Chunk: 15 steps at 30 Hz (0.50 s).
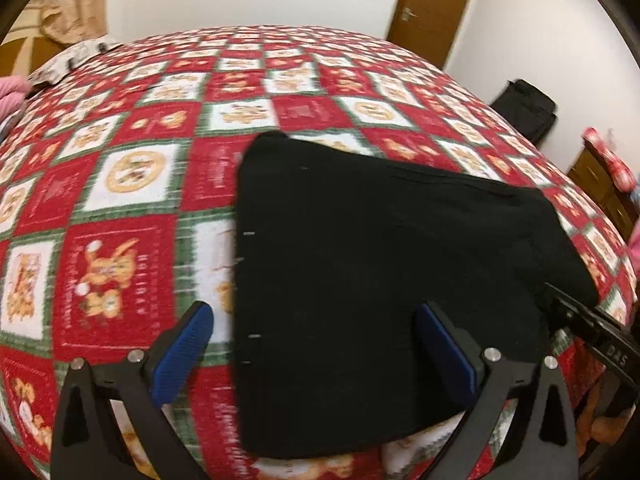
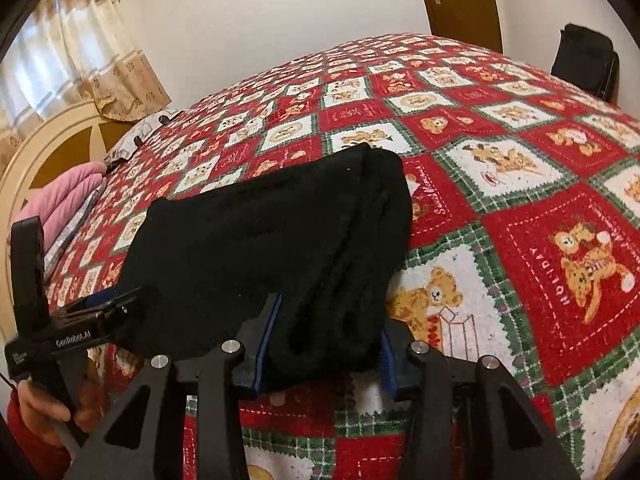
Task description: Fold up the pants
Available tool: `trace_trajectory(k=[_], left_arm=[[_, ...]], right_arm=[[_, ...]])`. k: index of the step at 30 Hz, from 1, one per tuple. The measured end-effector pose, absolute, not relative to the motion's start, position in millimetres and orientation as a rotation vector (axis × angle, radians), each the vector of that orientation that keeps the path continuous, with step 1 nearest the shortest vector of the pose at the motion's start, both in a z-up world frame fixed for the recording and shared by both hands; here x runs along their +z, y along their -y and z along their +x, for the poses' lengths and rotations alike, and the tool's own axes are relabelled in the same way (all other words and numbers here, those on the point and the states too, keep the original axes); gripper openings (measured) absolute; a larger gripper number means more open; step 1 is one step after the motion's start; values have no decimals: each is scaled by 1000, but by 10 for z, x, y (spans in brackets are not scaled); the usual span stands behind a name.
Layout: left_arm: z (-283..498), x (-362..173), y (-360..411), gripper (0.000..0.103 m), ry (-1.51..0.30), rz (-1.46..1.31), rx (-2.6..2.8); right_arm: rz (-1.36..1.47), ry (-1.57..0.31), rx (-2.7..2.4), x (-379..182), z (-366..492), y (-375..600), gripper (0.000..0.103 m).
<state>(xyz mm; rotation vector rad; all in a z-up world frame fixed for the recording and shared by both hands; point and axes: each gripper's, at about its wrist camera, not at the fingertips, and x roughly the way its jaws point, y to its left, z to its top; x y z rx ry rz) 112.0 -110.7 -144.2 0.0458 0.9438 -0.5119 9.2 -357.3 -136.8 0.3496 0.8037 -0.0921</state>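
**Black pants folded on the bed, right gripper clamped on the near end**

Pants lay as a folded black bundle on the Christmas-print blanket, close to the near edge of the bed. Several layers were stacked; the fold ridges showed in the right wrist view. Long axis ran roughly from the near edge toward the far edge, slightly skewed. The far end tapered to a rounded corner; the near end was wider.

Right gripper had its jaws narrowed onto the near end of the bundle, fabric bunched between the blue pads. In the left wrist view it met the bundle's right near corner.

Left gripper stood wide apart, nothing pinched. One pad was over the black cloth, the other over bare blanket, straddling the bundle's left edge. Whether it touched the cloth, couldn't tell. From the right wrist view it sat just beside the bundle's left near corner, with a hand on its handle.

No containers in sight.

Around: pink bedding and a headboard at the left side of the bed, curtains behind. Brown door on the far wall, black bag off the bed's far right corner. Nothing lay between either gripper and the pants.
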Motion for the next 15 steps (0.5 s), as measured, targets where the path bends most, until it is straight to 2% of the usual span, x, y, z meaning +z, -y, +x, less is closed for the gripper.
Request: trace_trajectory(k=[5, 7, 8, 9, 10, 12, 15], left_arm=[[1105, -1443, 1210, 98, -925, 68, -527], [1093, -1422, 1201, 86, -916, 58, -532], [1082, -1392, 1189, 77, -903, 60, -535], [1067, -1374, 1188, 65, -894, 63, -538], [1058, -1345, 1166, 57, -878, 60, -543], [1082, -1314, 1097, 29, -868, 17, -549], [1187, -1334, 915, 24, -903, -144, -593]], right_arm=[[342, -798, -92, -1382, 97, 3565, 45], [345, -798, -91, -1383, 95, 3564, 45], [347, -797, -91, -1384, 96, 3566, 45], [347, -797, -92, -1385, 94, 3562, 45], [345, -797, -93, -1384, 95, 3557, 45], [343, -798, -96, -1382, 96, 3562, 45], [342, -798, -98, -1382, 97, 3560, 45]])
